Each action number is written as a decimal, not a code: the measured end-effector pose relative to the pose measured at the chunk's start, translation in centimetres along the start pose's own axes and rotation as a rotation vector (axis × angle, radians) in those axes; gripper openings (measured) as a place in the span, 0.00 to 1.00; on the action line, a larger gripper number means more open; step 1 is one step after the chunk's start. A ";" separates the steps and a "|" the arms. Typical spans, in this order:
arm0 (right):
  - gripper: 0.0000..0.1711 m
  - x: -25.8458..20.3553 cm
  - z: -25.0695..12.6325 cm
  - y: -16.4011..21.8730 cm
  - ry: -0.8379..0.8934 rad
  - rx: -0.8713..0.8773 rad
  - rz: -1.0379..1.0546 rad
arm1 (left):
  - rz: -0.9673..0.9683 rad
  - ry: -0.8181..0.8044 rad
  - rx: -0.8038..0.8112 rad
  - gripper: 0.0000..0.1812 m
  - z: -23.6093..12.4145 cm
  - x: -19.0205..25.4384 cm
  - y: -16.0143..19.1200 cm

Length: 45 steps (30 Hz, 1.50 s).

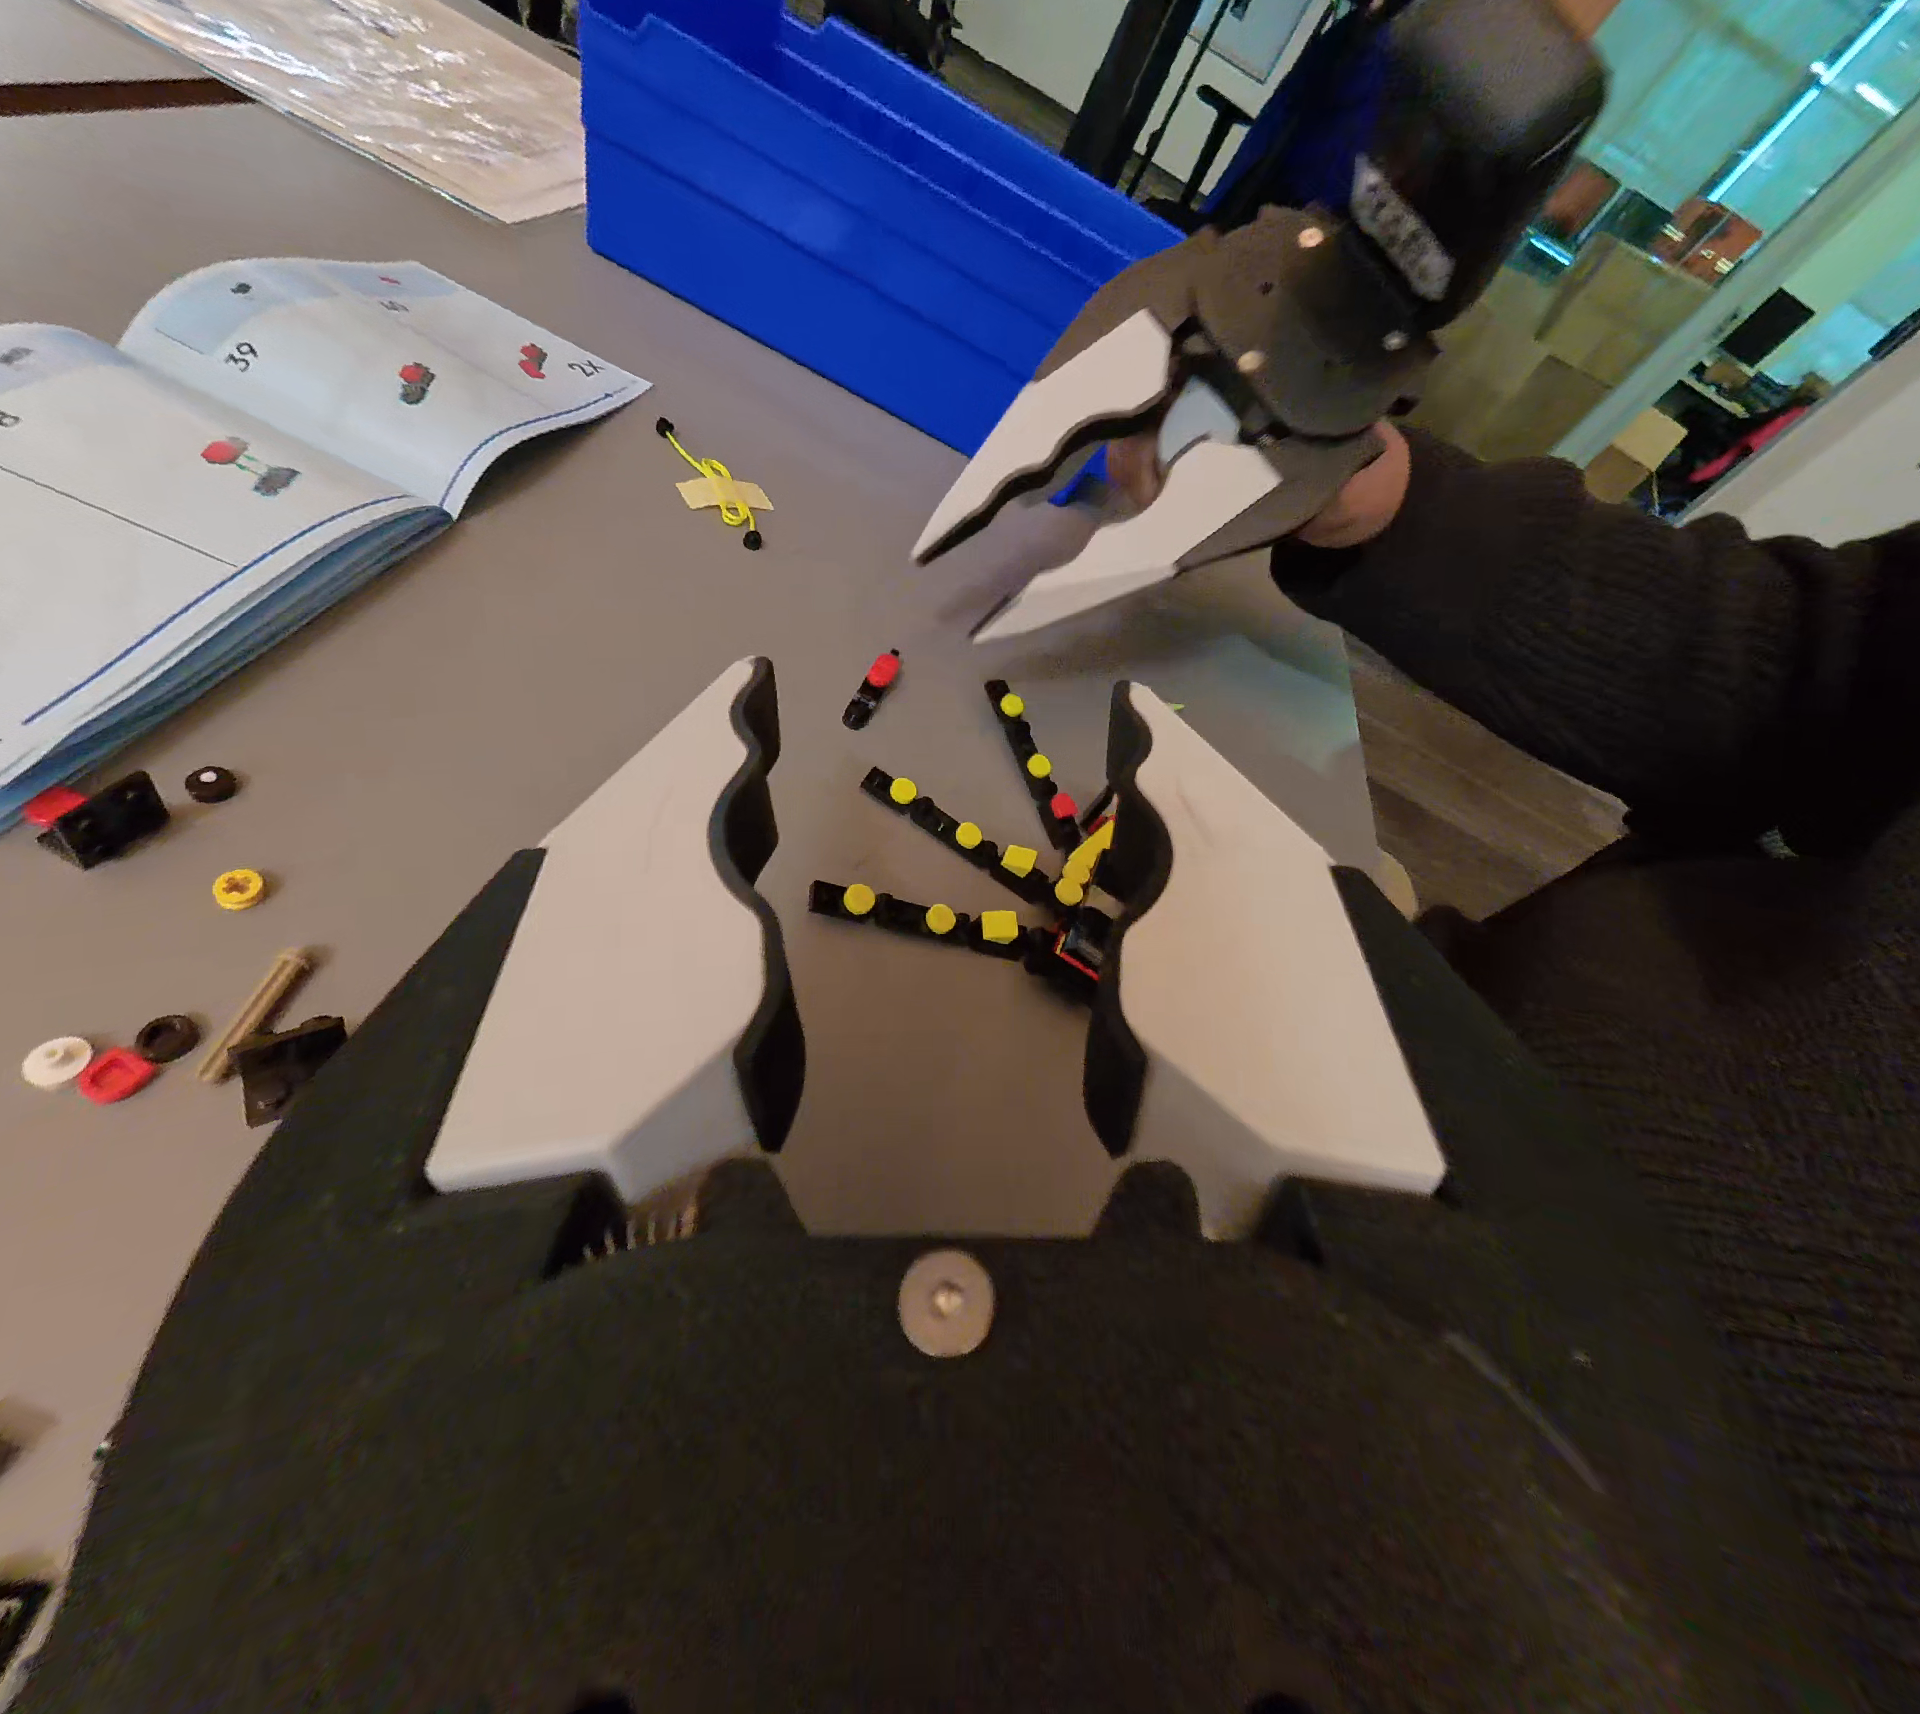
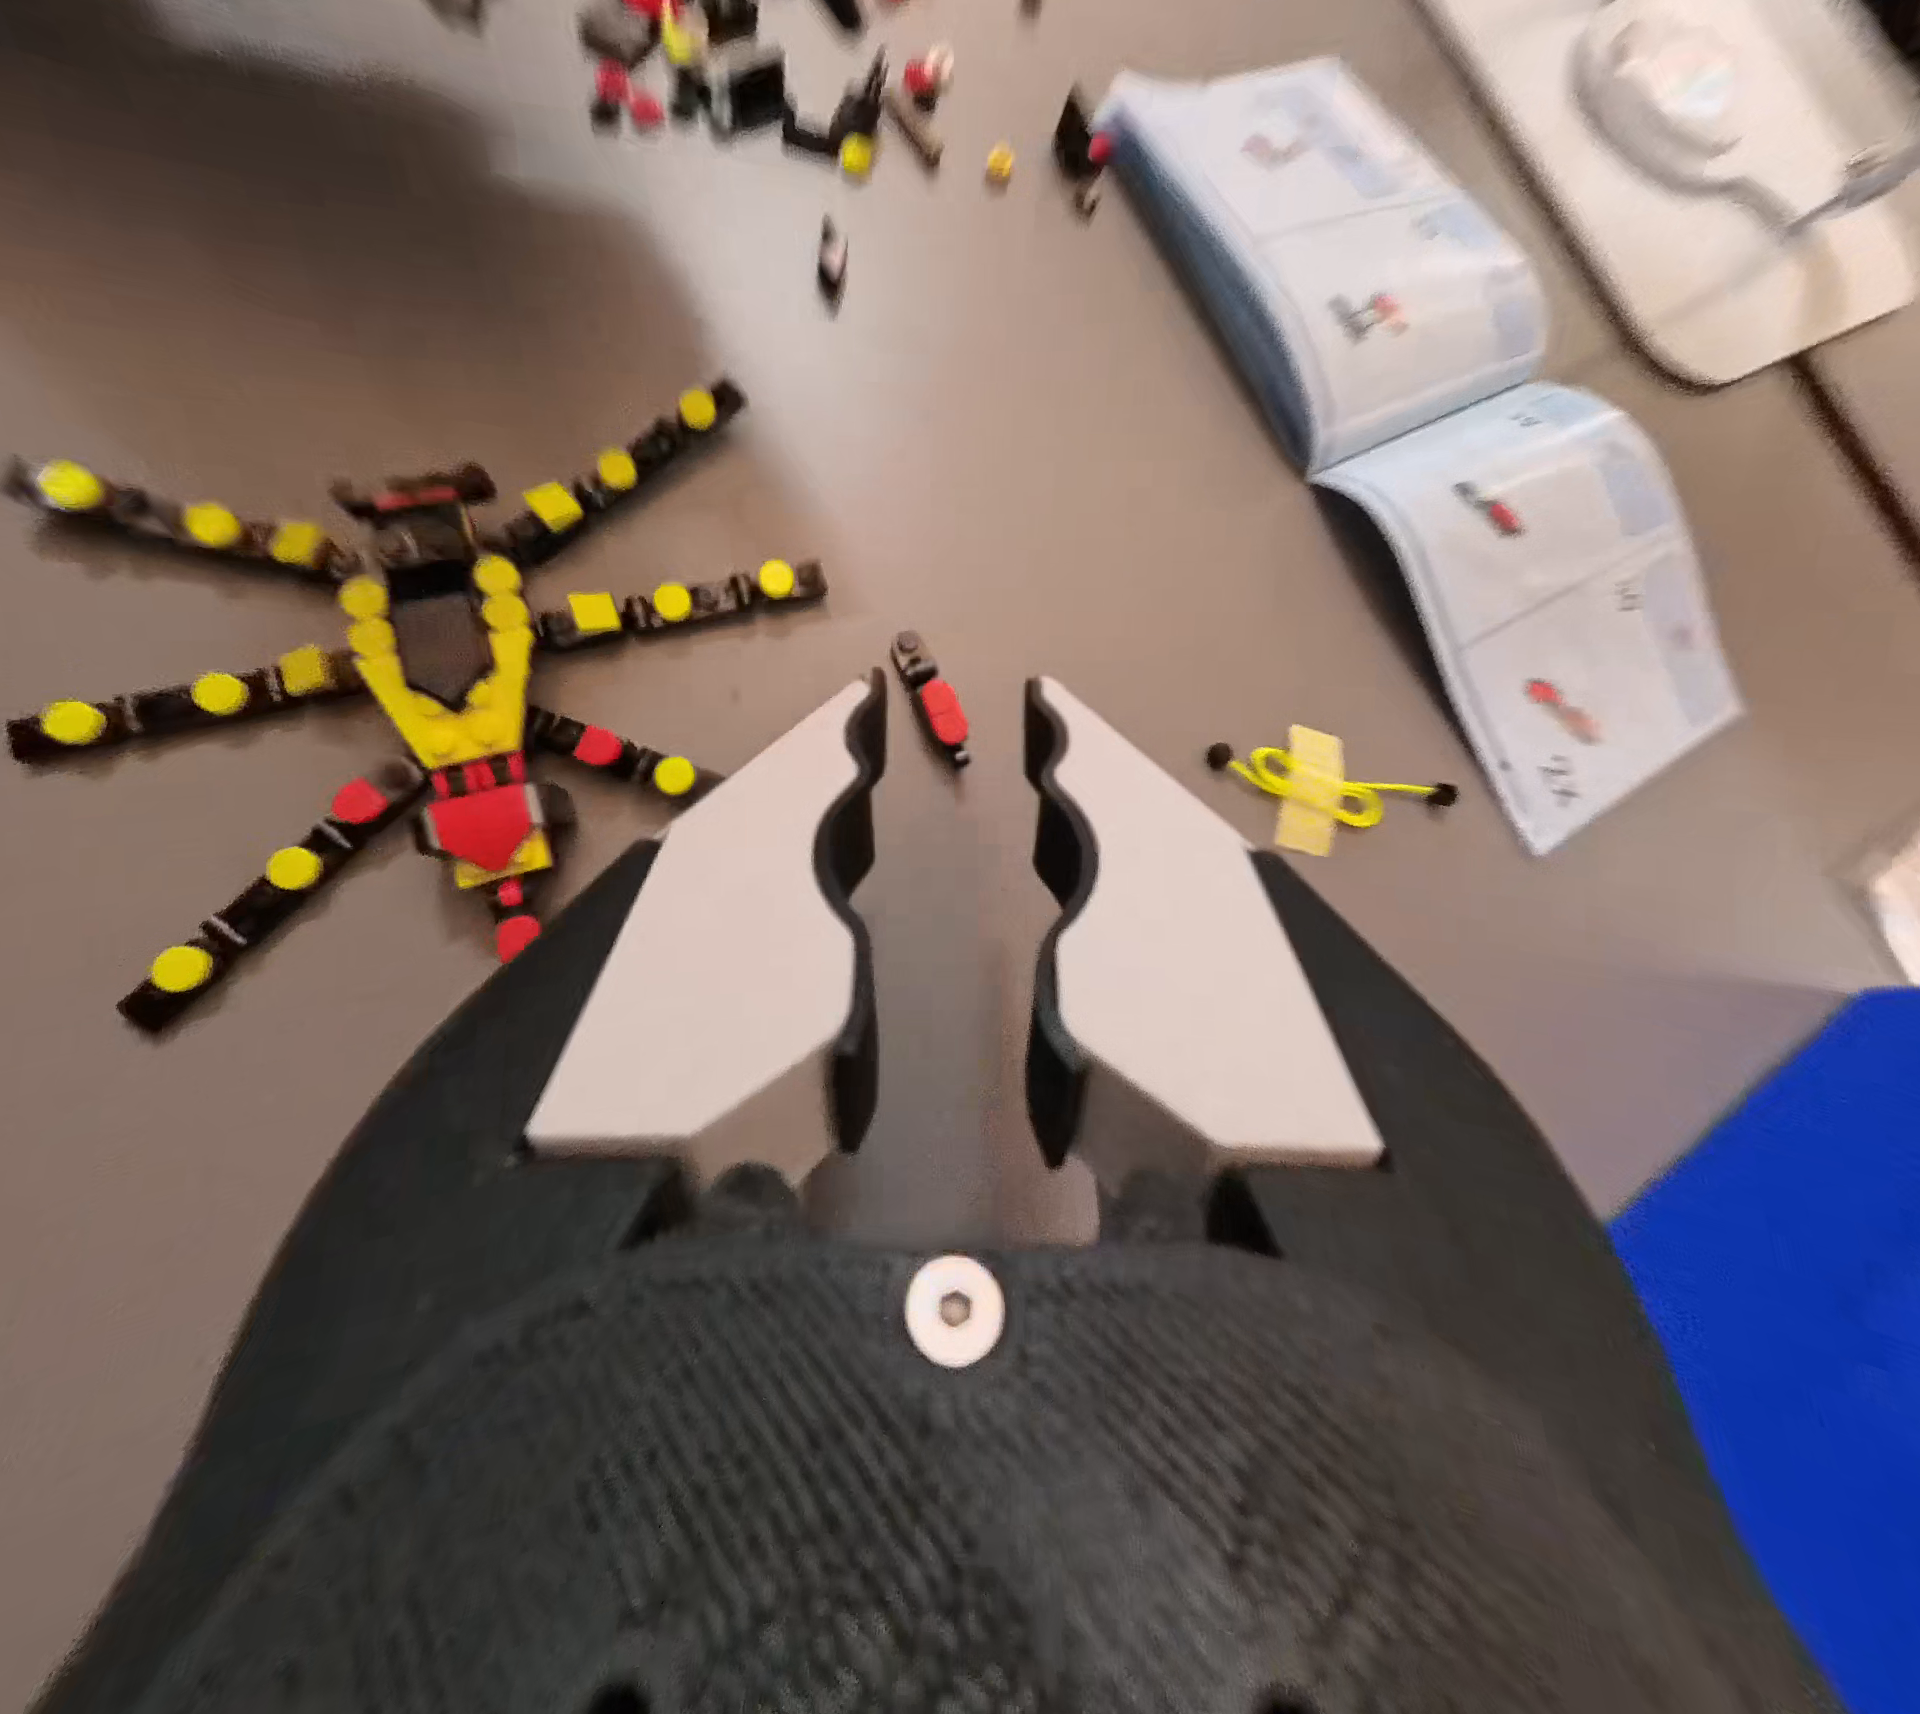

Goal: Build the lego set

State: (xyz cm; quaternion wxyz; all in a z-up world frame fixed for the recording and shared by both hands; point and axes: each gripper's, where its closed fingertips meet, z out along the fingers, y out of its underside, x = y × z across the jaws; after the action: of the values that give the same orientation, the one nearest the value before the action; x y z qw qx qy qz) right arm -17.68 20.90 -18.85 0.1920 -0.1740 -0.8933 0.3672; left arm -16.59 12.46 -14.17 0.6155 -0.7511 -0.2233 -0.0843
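A black, yellow and red lego spider (image 2: 447, 667) lies flat on the grey table; in the left wrist view its legs (image 1: 935, 843) show between my left fingers. A small black-and-red piece (image 2: 935, 703) lies loose on the table just beyond my right gripper's tips; it also shows in the left wrist view (image 1: 873, 688). My left gripper (image 1: 940, 677) is open and empty above the spider's legs. My right gripper (image 2: 954, 688) is open and empty, hovering over the small piece; it shows in the left wrist view (image 1: 951, 594) too.
An open instruction booklet (image 1: 208, 459) lies left. Loose pieces (image 1: 104, 817) sit beside it, with more (image 1: 156, 1051) nearer. A yellow elastic string with tape (image 1: 717, 490) lies mid-table. A blue bin (image 1: 831, 199) stands behind. A person's dark sleeve (image 1: 1610, 625) reaches in from the right. There is about 11 cm between the tips of the two grippers.
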 end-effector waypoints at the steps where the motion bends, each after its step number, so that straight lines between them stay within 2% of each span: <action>1: 0.12 0.2 -1.1 -1.0 0.025 0.068 0.011 | 0.003 -0.003 0.004 0.34 -0.1 0.1 -0.1; 3: 0.14 0.6 -3.0 -2.8 0.073 0.208 0.030 | 0.016 -0.012 0.007 0.33 -0.2 0.1 -0.2; 6: 0.22 1.6 -4.1 -4.3 0.175 0.351 0.029 | 0.032 -0.027 -0.012 0.33 -0.1 -0.2 0.2; 9: 0.24 1.2 -2.9 -3.6 0.204 0.356 -0.015 | 0.020 -0.013 -0.038 0.33 0.2 -0.3 0.9; 13: 0.29 -0.8 -1.3 -1.6 0.048 0.293 -0.031 | 0.035 -0.016 -0.051 0.33 0.3 -0.1 1.0; 15: 0.25 -1.2 -1.5 -1.5 -0.028 0.333 -0.011 | 0.051 -0.021 -0.051 0.32 0.5 -0.3 1.0; 18: 0.27 -1.0 -1.7 -1.6 -0.087 0.390 0.034 | 0.075 -0.028 -0.077 0.29 0.9 -0.8 1.4; 24: 0.27 0.0 -0.2 -1.5 -0.101 0.290 0.089 | 0.123 -0.040 -0.102 0.28 1.0 -1.0 1.4; 27: 0.23 -0.4 0.0 -1.0 -0.099 0.269 0.097 | 0.106 -0.044 -0.083 0.26 0.6 -0.9 1.2; 29: 0.18 -0.1 -0.4 -1.1 -0.064 0.274 0.079 | 0.104 -0.054 -0.070 0.25 0.4 -0.9 1.1; 30: 0.13 0.0 -0.7 -1.3 -0.049 0.286 0.075 | 0.101 -0.062 -0.068 0.25 0.3 -1.0 1.1; 31: 0.02 0.2 -1.0 -1.3 -0.030 0.293 0.075 | 0.097 -0.065 -0.071 0.25 0.3 -1.0 1.2; 32: 0.00 0.3 -1.2 -1.3 -0.019 0.294 0.079 | 0.093 -0.069 -0.073 0.25 0.2 -1.0 1.4; 36: 0.00 0.2 -1.7 -1.4 -0.018 0.322 0.105 | 0.085 -0.085 -0.075 0.24 0.0 -0.8 1.7; 39: 0.08 0.3 -1.4 -1.3 -0.008 0.319 0.107 | 0.101 -0.092 -0.076 0.23 0.1 -0.8 1.7; 45: 0.10 -0.2 -0.4 -0.4 -0.046 0.269 0.122 | 0.091 -0.093 -0.104 0.23 0.3 -1.2 2.3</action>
State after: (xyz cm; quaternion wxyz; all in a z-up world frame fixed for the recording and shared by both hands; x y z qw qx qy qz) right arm -17.41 20.75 -18.35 0.1702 -0.1921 -0.8280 0.4985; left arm -16.71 12.18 -16.74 0.5679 -0.7944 -0.2128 -0.0327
